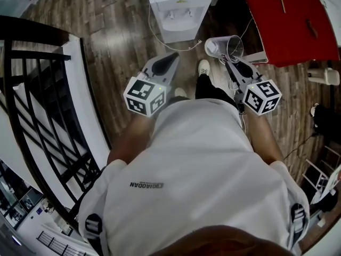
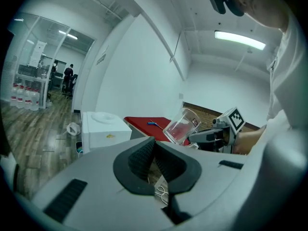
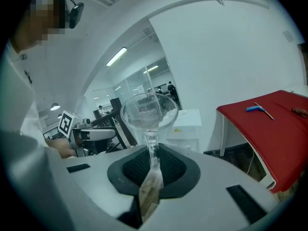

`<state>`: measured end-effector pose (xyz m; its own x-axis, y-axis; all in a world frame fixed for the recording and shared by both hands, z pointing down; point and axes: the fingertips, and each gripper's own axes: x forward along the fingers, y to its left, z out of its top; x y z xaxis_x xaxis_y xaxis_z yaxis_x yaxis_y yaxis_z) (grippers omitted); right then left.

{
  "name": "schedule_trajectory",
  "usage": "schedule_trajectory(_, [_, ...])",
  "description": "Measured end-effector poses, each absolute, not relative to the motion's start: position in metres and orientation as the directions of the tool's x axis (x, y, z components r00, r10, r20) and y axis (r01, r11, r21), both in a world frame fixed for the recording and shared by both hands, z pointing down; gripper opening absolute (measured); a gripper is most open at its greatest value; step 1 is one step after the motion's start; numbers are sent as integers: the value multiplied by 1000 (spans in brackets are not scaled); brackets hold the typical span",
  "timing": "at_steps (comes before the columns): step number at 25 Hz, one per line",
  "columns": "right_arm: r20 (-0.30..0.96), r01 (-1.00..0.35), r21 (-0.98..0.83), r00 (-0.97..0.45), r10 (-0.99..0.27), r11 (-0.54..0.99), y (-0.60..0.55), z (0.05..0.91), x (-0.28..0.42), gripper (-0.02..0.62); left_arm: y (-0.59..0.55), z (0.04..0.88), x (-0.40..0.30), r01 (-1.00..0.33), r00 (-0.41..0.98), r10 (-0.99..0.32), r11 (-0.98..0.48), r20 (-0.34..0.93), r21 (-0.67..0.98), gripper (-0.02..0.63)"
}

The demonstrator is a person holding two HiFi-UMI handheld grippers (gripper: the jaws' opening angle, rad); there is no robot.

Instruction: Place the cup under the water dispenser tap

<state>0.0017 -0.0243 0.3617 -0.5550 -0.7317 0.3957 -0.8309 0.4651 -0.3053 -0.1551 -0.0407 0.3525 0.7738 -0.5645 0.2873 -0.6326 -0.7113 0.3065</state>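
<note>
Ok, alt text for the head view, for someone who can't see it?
Seen from above, the right gripper holds a clear cup by its rim, short of the white water dispenser on the wooden floor. The left gripper is beside it, jaws shut and empty.

I count one clear plastic cup, one white box-shaped water dispenser at twelve o'clock, one red-topped bench at two o'clock, and two grey grippers: the left gripper and the right gripper.
</note>
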Motion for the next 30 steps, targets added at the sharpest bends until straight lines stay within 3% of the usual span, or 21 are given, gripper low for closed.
schedule_trajectory(15, [463,-815,-256,-576,-674,520,-69,406,-8,49,-61,383,-176,-716,698,-629,-617,342,325,-5])
schedule_trajectory(30, [516,-813,-281,-576,-635,509,-131,467,4,49,-89,443,-136,-706,703,-556,-622,445,338,-5])
